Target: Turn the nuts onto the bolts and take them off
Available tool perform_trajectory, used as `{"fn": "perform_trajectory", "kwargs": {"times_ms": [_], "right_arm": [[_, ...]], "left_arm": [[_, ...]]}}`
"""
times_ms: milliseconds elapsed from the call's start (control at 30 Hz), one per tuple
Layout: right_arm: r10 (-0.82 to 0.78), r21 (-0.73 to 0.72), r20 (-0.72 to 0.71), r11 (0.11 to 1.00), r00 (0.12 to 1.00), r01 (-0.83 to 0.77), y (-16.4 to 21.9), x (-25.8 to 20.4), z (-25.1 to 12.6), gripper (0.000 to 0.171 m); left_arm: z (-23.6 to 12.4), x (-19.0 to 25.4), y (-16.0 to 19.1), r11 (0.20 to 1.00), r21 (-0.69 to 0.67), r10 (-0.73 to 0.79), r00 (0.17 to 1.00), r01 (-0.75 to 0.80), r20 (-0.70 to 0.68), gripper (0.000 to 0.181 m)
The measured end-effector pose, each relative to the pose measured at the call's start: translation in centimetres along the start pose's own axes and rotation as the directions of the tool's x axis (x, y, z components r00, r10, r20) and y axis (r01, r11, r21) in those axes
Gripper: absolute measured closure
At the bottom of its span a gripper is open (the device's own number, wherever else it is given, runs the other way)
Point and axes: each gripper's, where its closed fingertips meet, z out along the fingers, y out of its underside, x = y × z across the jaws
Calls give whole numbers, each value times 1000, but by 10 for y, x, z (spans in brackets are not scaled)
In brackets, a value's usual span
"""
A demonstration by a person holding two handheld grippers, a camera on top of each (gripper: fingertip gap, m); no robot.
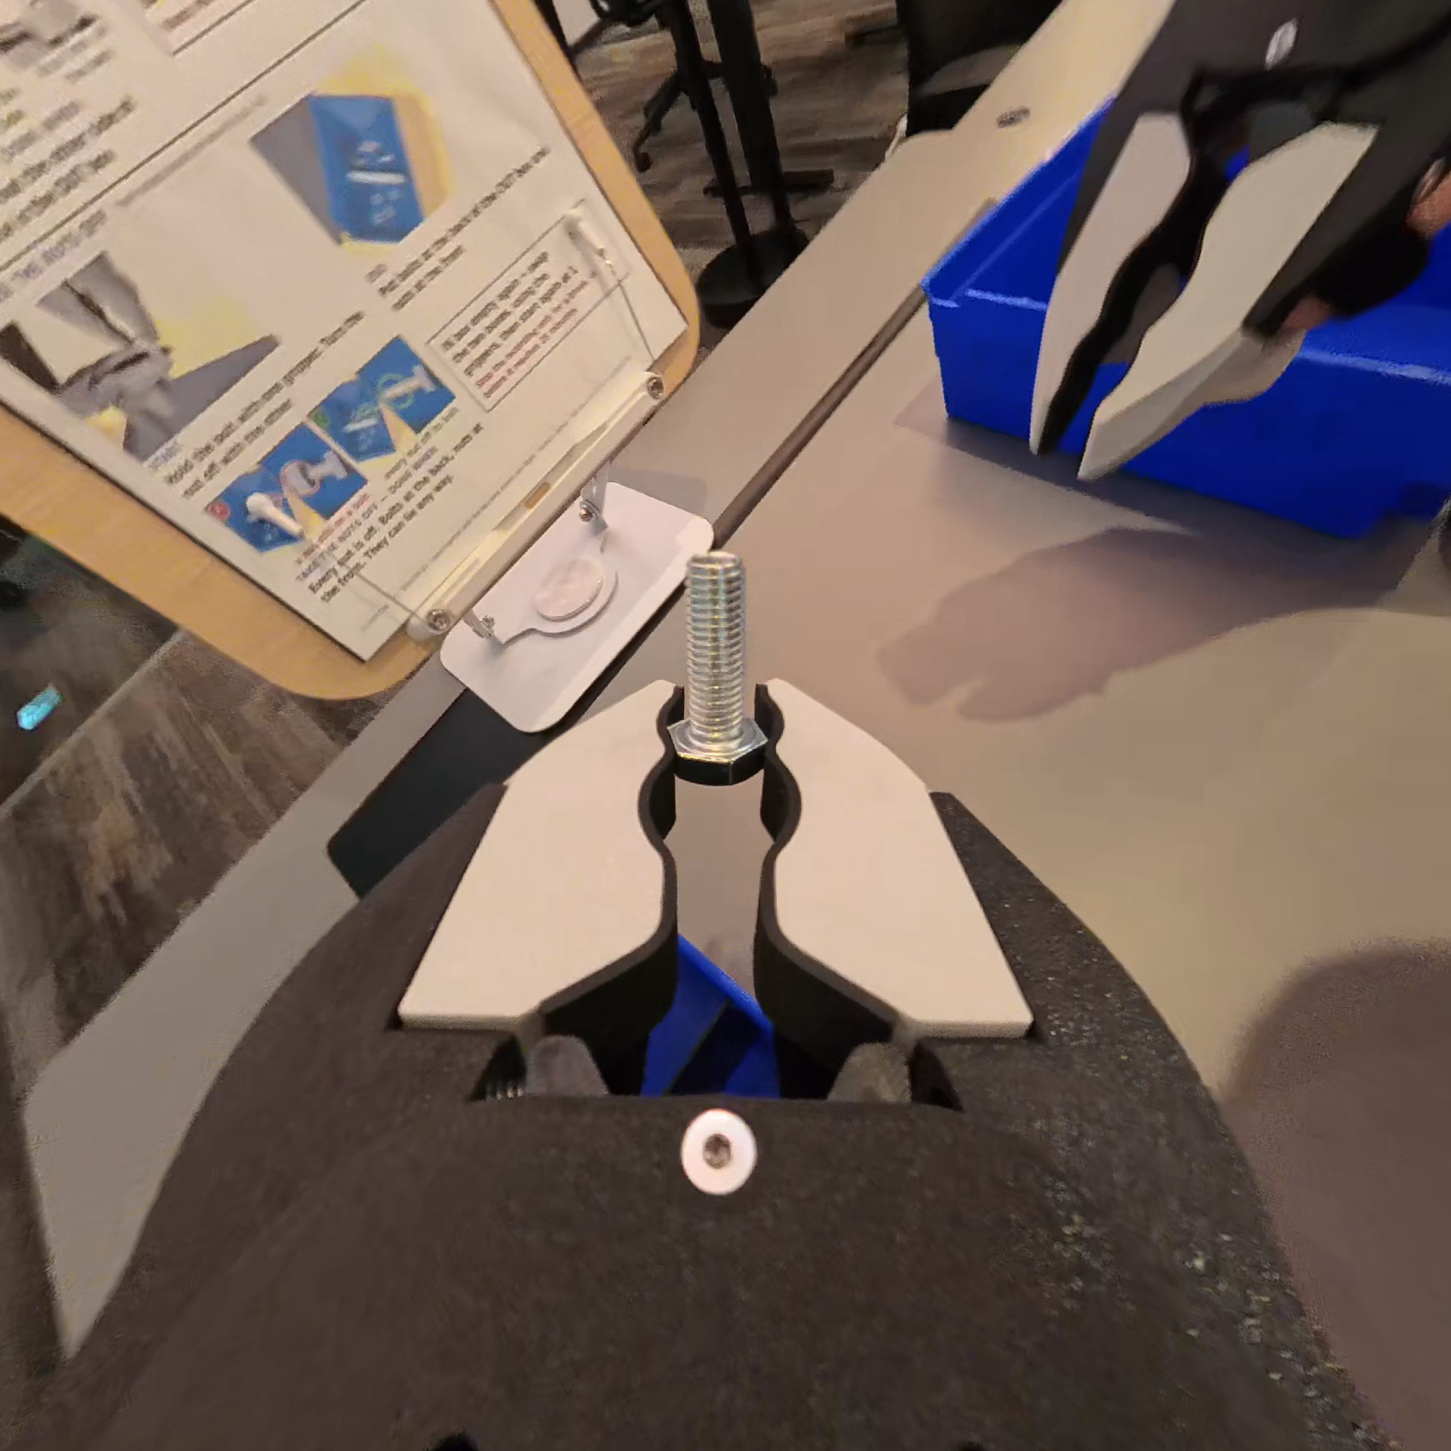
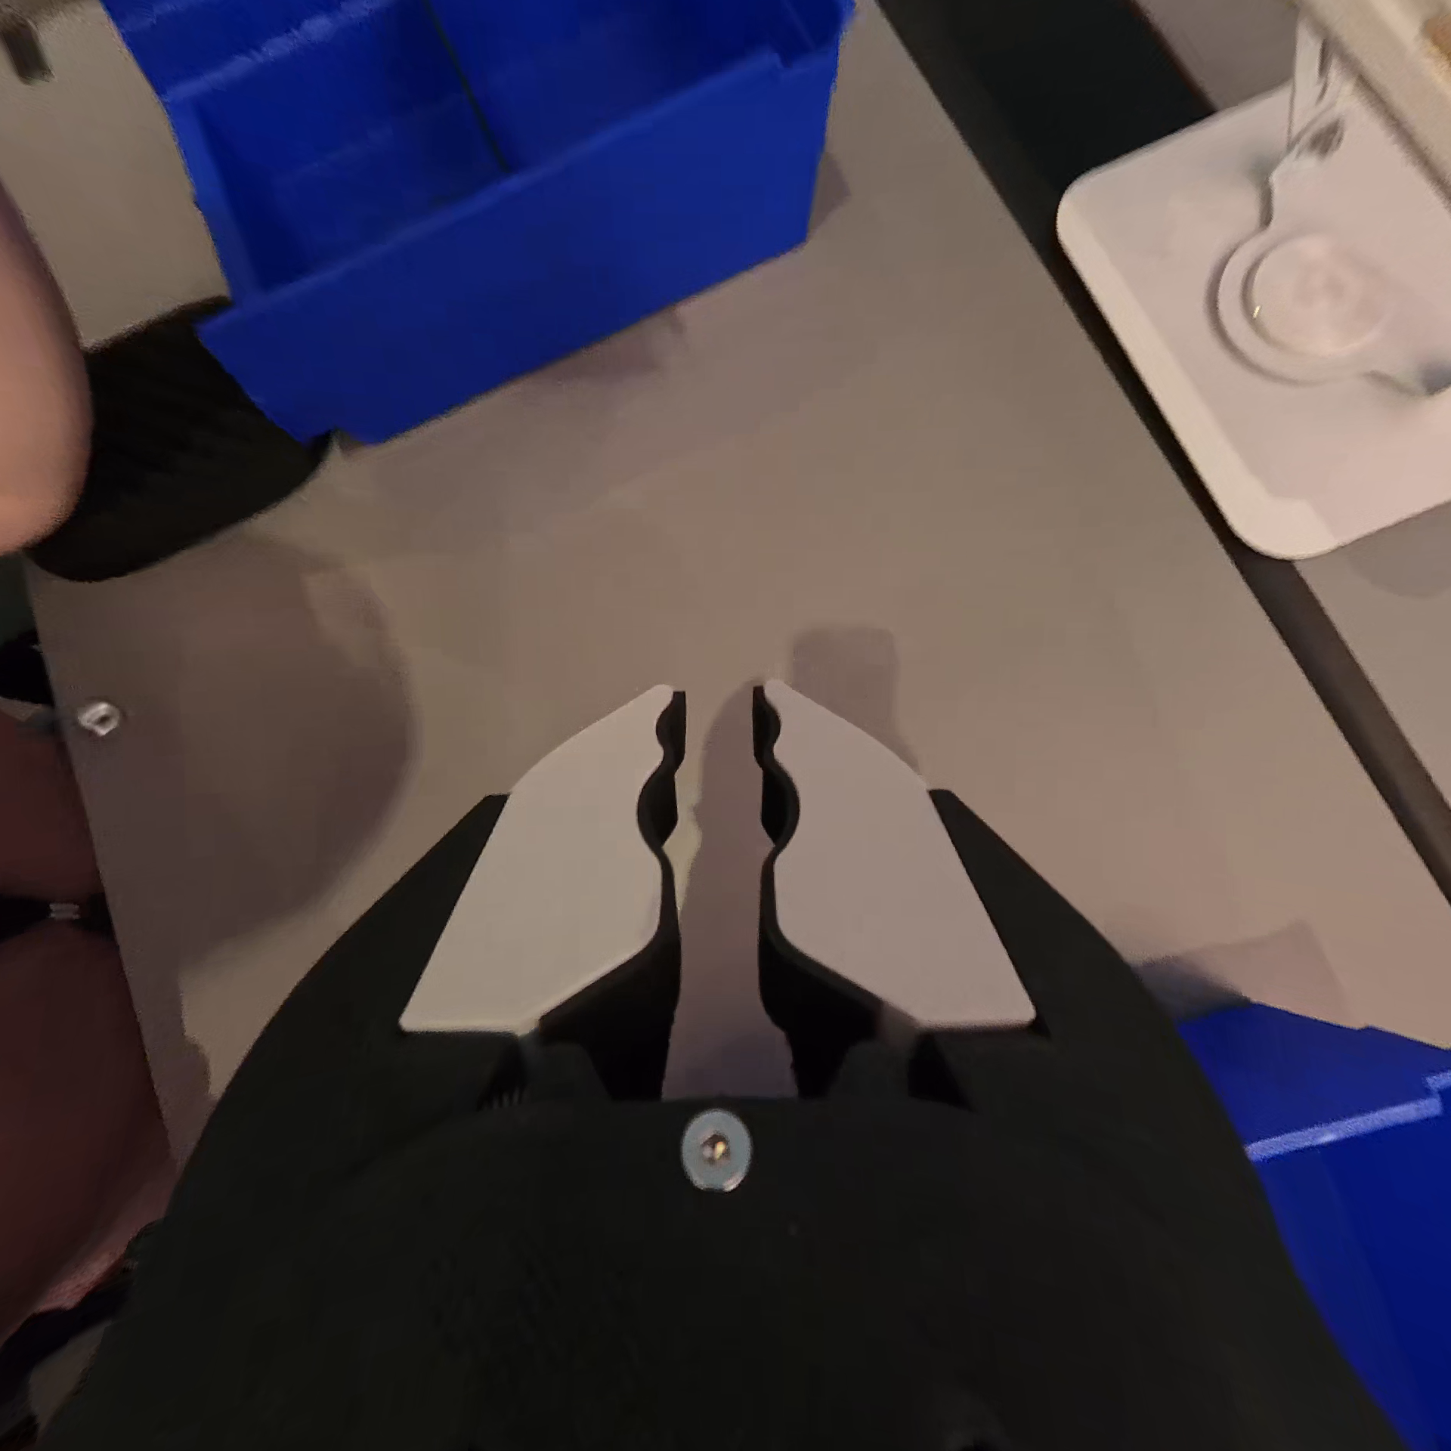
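The left gripper [image 1: 718, 726] pinches a zinc-plated bolt [image 1: 713, 644] by its hex head, at the centre of the left wrist view, with the threaded shank pointing to twelve o'clock. No nut sits on it. At two o'clock the right gripper [image 1: 1072, 463] hangs empty over a blue bin [image 1: 1256, 440], its fingers slightly parted. The bolt looks rigid, small, smooth and likely slippery. A nut is best gripped across its flats and started squarely on the thread tip.

Soft indoor light, faint shadows (right view motion-blurred); wide-angle edges bend.
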Motion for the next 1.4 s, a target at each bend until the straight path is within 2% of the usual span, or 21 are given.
{"fn": "perform_trajectory", "kwargs": {"times_ms": [100, 200, 300, 367, 500, 600, 700, 767, 833, 1067, 1400], "right_arm": [[1, -68, -32, 998, 999, -3, 12, 11, 10, 154], [16, -37, -35, 999, 999, -17, 5, 16, 17, 155], [-5, 21, 71, 1000, 997, 4, -7, -5, 24, 156], [-105, 57, 168, 994, 980, 96, -15, -32, 29, 154], [-405, 238, 355, 911, 842, 337, -33, -108, 55, 149], [-448, 206, 463, 894, 765, 399, -20, -153, 94, 146], [-560, 169, 542, 803, 627, 571, 18, -186, 126, 143], [-602, 98, 545, 738, 584, 668, 44, -184, 145, 143], [-561, 5, 571, 732, 599, 681, 61, -180, 157, 143], [-548, -102, 557, 701, 624, 706, 73, -172, 158, 149], [-605, -80, 544, 652, 581, 754, 75, -165, 157, 153]], "left_arm": [[-2, -14, 6, 996, 29, -85, 996, 86, -16, 165], [6, -15, 11, 992, 32, -118, 990, 121, -74, 165], [14, -15, 18, 991, 8, -132, 987, 133, -92, 165], [12, -19, 18, 994, 5, -113, 992, 114, -54, 165], [-6, -30, 8, 992, 57, -114, 994, 114, -3, 165], [-30, -49, 8, 989, 81, -131, 989, 125, 76, 165], [-60, -60, 2, 979, 150, -153, 981, 135, 118, 165], [-77, -62, -4, 969, 205, -167, 979, 141, 116, 165], [-89, -64, -6, 962, 235, -171, 978, 139, 122, 165], [-103, -60, -14, 950, 284, -166, 981, 132, 101, 165], [-95, -48, -19, 958, 268, -125, 990, 104, 65, 165]]}}
